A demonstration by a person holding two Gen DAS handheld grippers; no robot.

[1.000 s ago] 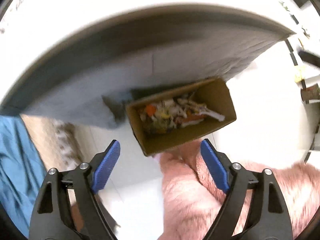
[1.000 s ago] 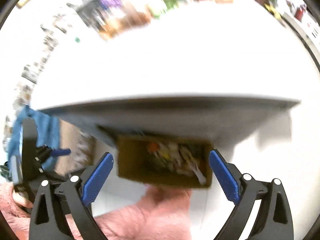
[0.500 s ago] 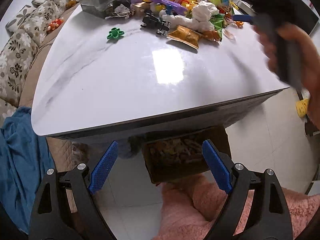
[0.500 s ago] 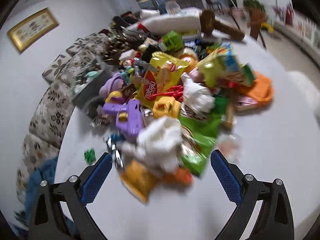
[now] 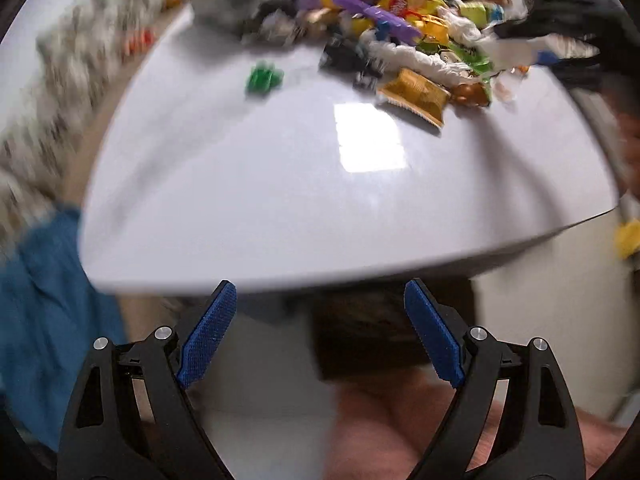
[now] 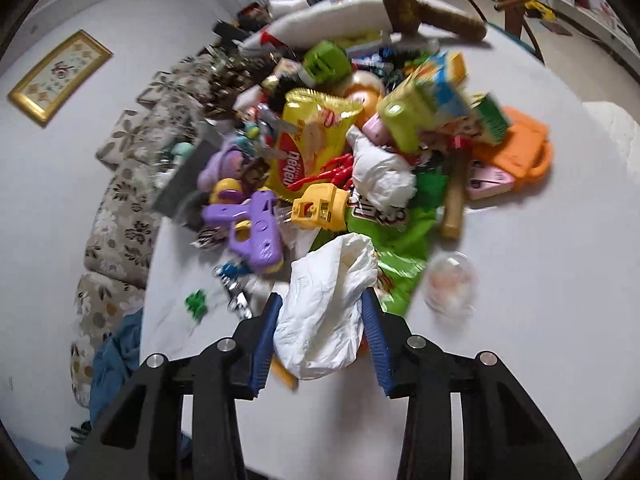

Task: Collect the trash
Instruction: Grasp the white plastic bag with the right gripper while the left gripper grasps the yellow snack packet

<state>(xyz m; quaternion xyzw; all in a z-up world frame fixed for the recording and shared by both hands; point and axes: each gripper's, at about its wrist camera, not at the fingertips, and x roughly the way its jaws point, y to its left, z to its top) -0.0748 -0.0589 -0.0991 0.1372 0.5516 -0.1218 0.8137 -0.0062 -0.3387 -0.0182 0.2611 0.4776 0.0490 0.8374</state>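
Right gripper (image 6: 322, 330) clamped on a crumpled white tissue (image 6: 326, 312) at the near edge of the pile (image 6: 340, 152) on the table (image 6: 520, 280), left gripper (image 5: 320, 336) spread wide, holding nothing, over the table's near edge, above a blurred brown box (image 5: 384, 328).

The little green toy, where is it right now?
In the left wrist view the little green toy sits alone on the white table, left of the junk pile and the golden snack wrapper.
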